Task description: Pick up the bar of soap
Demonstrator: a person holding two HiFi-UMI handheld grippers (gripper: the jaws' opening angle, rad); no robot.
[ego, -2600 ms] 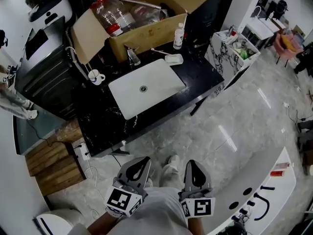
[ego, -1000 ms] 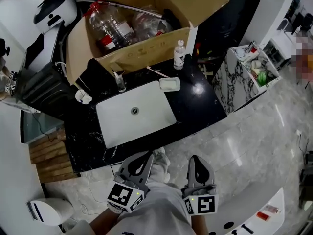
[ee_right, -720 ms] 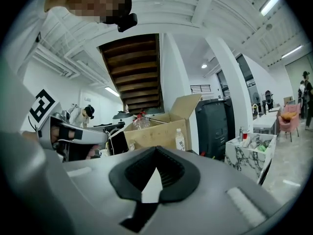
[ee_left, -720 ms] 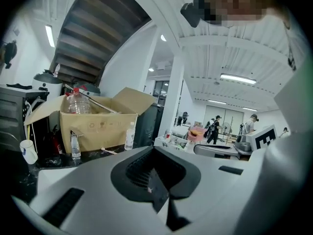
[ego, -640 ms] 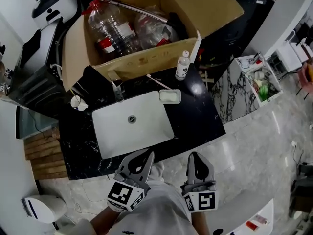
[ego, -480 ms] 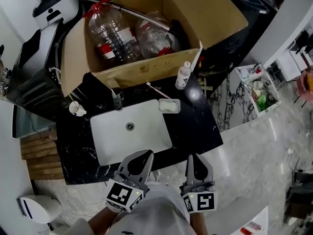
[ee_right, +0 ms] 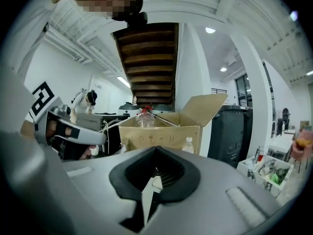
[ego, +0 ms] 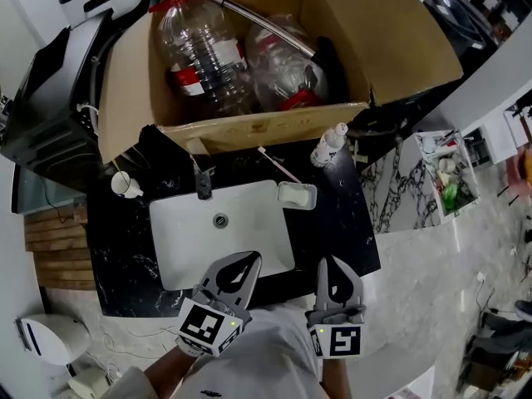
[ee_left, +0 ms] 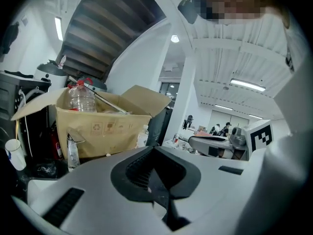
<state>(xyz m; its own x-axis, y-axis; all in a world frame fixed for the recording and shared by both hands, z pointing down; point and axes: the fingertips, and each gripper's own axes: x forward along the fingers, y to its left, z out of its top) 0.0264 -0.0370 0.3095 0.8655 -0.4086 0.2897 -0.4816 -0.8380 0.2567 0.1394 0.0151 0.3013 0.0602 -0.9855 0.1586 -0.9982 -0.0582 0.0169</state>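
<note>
Soap (ego: pixel 297 194), as best I can make out from here, is the pale block in the little dish (ego: pixel 309 202) on the black tabletop (ego: pixel 337 227), just beside the right edge of the white sink (ego: pixel 179 243) and in front of the big cardboard box (ego: pixel 258 128); at this size I can't separate bar from dish with any certainty. Nothing of the job is done yet: it lies untouched, with a small white bottle (ego: pixel 329 146) near it towards the box. The left gripper (ego: pixel 246 262) hangs over the near edge of the sink, close to the person's body, its jaws pressed together with nothing between them. The right gripper (ego: pixel 331 266) is held alongside at the tabletop's near edge, likewise closed tight and empty, and well short of the dish. By my reckoning all of it is left: reach forward over the tabletop, spread the jaws, settle them round the bar, close and lift it out
</note>
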